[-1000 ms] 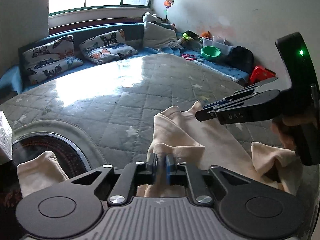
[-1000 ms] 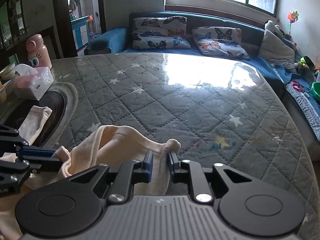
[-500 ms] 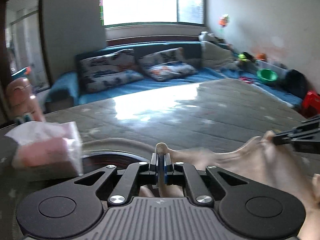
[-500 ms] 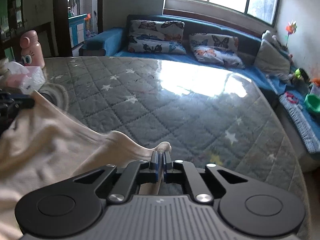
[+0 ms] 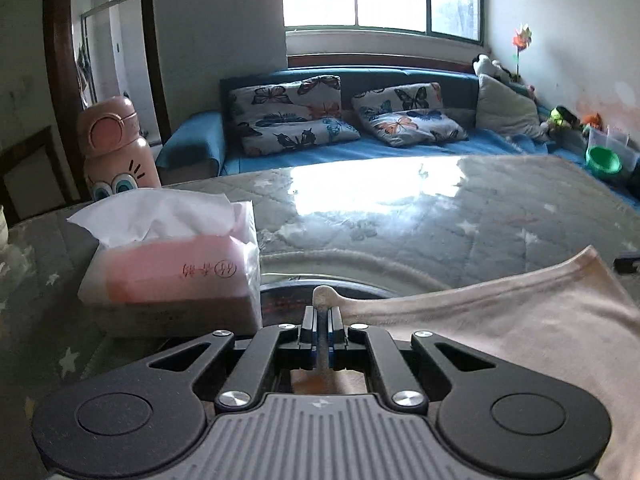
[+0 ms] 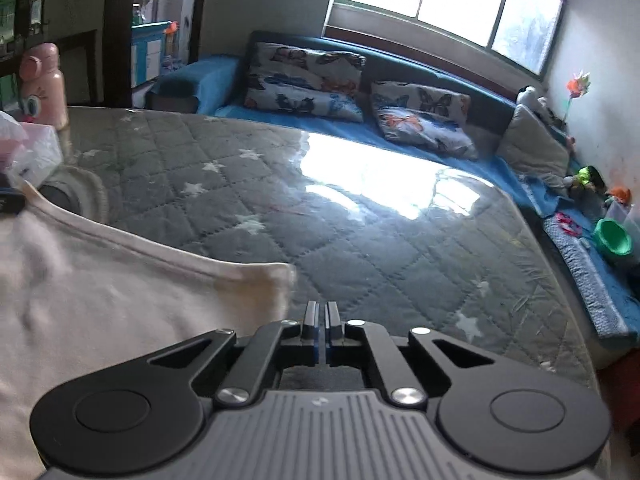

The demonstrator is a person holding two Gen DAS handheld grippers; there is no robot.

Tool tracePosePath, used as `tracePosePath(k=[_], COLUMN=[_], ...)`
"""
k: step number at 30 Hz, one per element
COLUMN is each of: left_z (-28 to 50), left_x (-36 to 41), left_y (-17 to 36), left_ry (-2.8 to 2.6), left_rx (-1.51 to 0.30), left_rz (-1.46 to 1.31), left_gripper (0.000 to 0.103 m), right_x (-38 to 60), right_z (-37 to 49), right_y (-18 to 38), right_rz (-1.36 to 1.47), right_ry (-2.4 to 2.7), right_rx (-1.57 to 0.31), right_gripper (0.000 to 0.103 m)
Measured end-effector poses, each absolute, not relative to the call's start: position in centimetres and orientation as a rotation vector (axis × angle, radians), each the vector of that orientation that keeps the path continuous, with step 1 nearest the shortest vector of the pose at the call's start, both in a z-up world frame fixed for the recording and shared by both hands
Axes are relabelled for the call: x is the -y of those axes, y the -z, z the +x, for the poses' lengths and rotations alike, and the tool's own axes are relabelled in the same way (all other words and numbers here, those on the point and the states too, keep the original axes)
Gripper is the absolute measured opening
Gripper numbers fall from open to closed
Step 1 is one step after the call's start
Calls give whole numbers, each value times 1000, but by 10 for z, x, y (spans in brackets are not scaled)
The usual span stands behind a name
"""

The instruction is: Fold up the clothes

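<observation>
A cream garment (image 5: 500,328) hangs stretched between my two grippers above the grey quilted mattress (image 6: 320,208). My left gripper (image 5: 322,320) is shut on one corner, and a small nub of fabric pokes out past its fingertips. The garment (image 6: 100,300) fills the lower left of the right wrist view. Its other corner bunches just left of my right gripper (image 6: 322,314), whose jaws are closed tight. The fabric runs in behind that gripper's left finger, so the pinch itself is hidden. The right gripper's tip (image 5: 628,264) shows at the left wrist view's right edge.
A pink tissue pack (image 5: 172,264) stands close in front of the left gripper, with a pink bottle (image 5: 116,148) behind it. A dark round recess (image 5: 360,284) lies beneath the garment. A blue sofa with butterfly pillows (image 6: 304,76) runs along the far side. A green bowl (image 6: 612,236) sits at the right.
The right jaws have closed on the garment's corner. My left gripper has swung left toward the tissue pack, drawing the crumpled garment out flat between the two grippers.
</observation>
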State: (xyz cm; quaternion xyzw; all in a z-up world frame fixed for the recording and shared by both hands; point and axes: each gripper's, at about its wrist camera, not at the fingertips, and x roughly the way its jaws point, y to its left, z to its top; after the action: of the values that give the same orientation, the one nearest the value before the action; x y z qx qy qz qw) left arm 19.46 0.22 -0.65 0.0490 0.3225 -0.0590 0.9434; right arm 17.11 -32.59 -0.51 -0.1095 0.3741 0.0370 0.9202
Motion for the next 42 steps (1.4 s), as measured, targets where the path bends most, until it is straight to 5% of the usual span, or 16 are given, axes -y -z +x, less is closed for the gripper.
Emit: tracePosePath(k=[10, 25, 42], left_z=[177, -3, -32], left_x=[-8, 31, 55], left_y=[-15, -33, -7], left_ry=[112, 552, 535], left_rx=[-653, -691, -735], left_rz=[79, 124, 200], left_gripper=[21, 32, 29], right_x=[300, 260, 229], right_z=[111, -23, -39], right_y=[-29, -36, -6], right_rz=[-236, -295, -392], right_ry=[-329, -635, -609], right_rx=[-767, -771, -775], right_gripper=[12, 13, 19])
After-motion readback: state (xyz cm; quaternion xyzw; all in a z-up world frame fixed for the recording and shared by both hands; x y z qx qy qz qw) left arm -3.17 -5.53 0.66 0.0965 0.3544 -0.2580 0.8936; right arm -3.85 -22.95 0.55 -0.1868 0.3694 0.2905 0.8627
